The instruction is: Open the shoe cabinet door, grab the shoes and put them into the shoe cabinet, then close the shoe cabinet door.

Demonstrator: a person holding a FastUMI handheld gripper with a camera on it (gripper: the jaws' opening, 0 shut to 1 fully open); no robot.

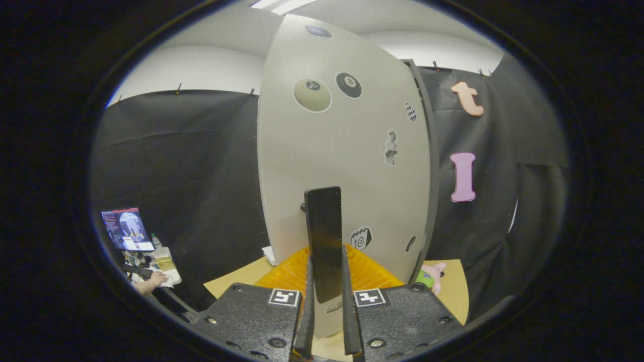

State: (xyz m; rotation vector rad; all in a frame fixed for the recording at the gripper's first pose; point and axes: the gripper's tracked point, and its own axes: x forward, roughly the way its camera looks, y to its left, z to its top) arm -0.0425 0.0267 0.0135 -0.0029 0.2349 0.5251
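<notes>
Two gripper fingers [326,322] close narrowly around the dark vertical handle [323,241] of a pale, sticker-covered shoe cabinet door [342,151] just ahead. The door looks rigid and light, likely to swing easily; the slim, stiff handle seems the best hold.

Gripper view: one fisheye camera riding on the gripper [326,322], facing forward along its two fingers [304,322], seated at 6 o'clock. Very near the door [347,151], at its handle [323,241], which stands between the fingers. Booth wall at 9 and 3 o'clock.
</notes>
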